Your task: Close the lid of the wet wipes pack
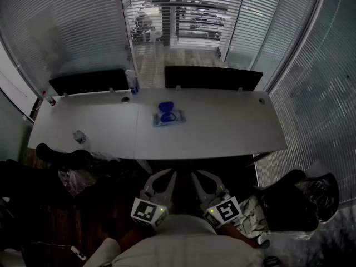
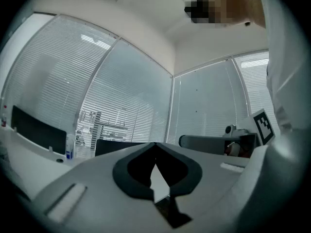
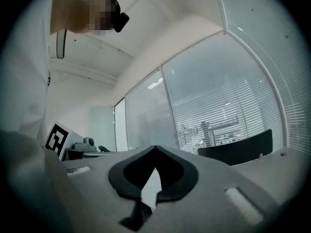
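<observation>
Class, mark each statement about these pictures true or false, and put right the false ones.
1. The wet wipes pack lies on the white table. True.
2. Its blue lid is shut flat. False: it stands raised, open.
3. The left hand-held gripper grips the pack. False: it is held near the person, apart from the pack, jaws together on nothing.
4. The right hand-held gripper is shut and empty. True.
5. The bottle stands at the table's near edge. False: at the far edge.
</observation>
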`<state>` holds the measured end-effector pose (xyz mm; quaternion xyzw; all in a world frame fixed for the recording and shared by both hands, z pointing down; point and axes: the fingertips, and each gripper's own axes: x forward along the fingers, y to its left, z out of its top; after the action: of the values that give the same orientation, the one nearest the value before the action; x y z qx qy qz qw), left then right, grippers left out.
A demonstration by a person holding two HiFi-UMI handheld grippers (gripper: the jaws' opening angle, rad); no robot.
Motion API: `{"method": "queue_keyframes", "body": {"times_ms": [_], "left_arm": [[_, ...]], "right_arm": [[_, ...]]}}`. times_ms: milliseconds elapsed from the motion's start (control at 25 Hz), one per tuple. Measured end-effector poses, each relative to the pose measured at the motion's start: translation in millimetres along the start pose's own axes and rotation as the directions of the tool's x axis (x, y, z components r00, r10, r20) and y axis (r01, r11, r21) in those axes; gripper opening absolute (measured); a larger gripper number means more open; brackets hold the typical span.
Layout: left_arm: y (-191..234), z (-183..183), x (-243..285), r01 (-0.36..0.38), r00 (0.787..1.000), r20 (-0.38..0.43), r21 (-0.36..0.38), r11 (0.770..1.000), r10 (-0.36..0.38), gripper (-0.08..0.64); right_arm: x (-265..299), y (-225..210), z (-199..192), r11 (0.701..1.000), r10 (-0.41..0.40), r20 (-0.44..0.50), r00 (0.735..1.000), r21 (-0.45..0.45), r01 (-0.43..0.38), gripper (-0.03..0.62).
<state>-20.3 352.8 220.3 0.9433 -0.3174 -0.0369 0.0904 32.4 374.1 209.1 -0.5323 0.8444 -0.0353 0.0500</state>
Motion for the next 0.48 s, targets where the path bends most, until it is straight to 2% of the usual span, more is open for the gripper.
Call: {"method": "queue_keyframes", "body": {"times_ms": [480], "left_arm": [[3.2, -2.8, -3.2, 0.003, 1.000, 0.003, 0.001, 1.000, -0.003, 0.002]], "right_arm": [[-0.9, 1.0, -0.9, 0.998, -0.002, -0.012, 1.000, 0.065, 0.003, 0.000]]}}
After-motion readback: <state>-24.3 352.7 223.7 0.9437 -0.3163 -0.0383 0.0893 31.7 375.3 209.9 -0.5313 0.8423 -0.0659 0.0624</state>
